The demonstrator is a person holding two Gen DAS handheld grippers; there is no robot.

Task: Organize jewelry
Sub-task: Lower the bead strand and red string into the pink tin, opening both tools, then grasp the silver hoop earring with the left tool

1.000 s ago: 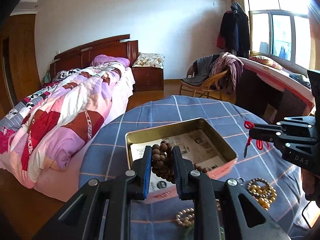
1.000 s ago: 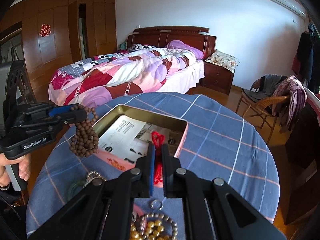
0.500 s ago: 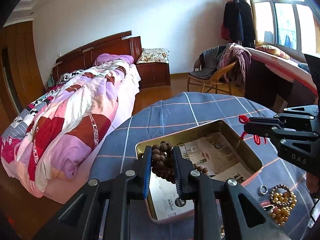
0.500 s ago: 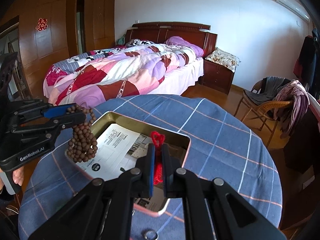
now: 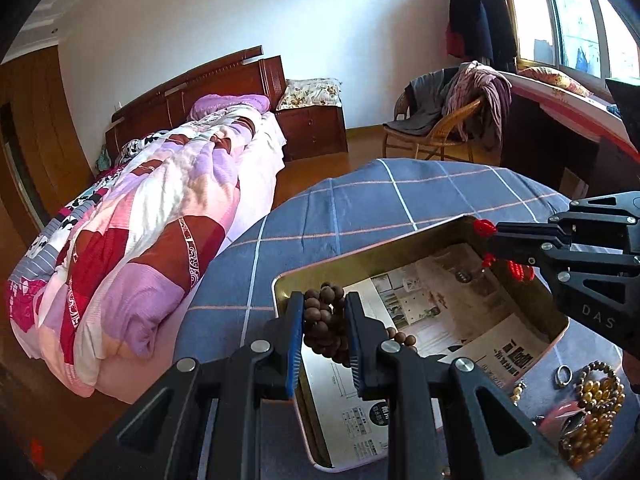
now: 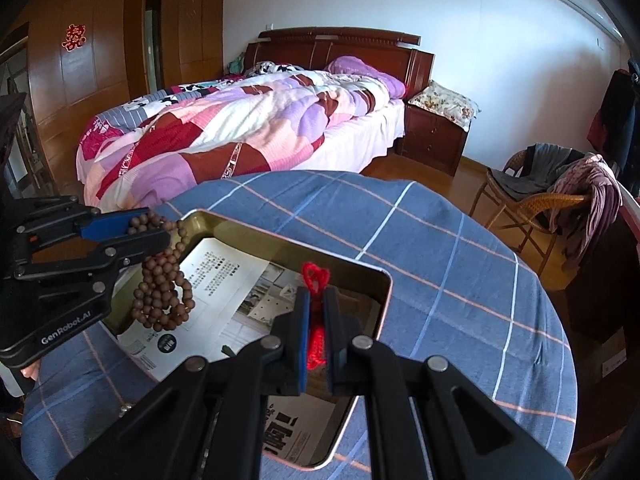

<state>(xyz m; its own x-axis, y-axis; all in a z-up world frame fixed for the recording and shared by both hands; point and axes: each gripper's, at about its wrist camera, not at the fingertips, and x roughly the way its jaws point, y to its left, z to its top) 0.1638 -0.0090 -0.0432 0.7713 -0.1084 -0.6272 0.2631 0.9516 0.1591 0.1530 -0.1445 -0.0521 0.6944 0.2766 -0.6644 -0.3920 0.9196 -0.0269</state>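
Note:
An open gold metal tin (image 5: 360, 258) (image 6: 280, 236) lined with printed paper sits on the blue checked tablecloth. My left gripper (image 5: 323, 302) (image 6: 160, 228) is shut on a brown wooden bead bracelet (image 5: 325, 326) (image 6: 164, 292), which hangs over the tin's left end. My right gripper (image 6: 315, 296) (image 5: 490, 240) is shut on a red knotted cord (image 6: 316, 332) (image 5: 516, 268) and holds it above the tin's far right corner.
A gold bead bracelet (image 5: 598, 396), a silver ring (image 5: 562, 375) and other small pieces lie on the cloth right of the tin. The round table (image 6: 460, 248) drops off to a bed (image 6: 248, 128) on the left and a wicker chair (image 6: 536, 200) on the right.
Both grippers have moved forward over the tin with their loads. The tin now sits closer and larger under them, and the loose jewelry has slid toward the lower edge of view.

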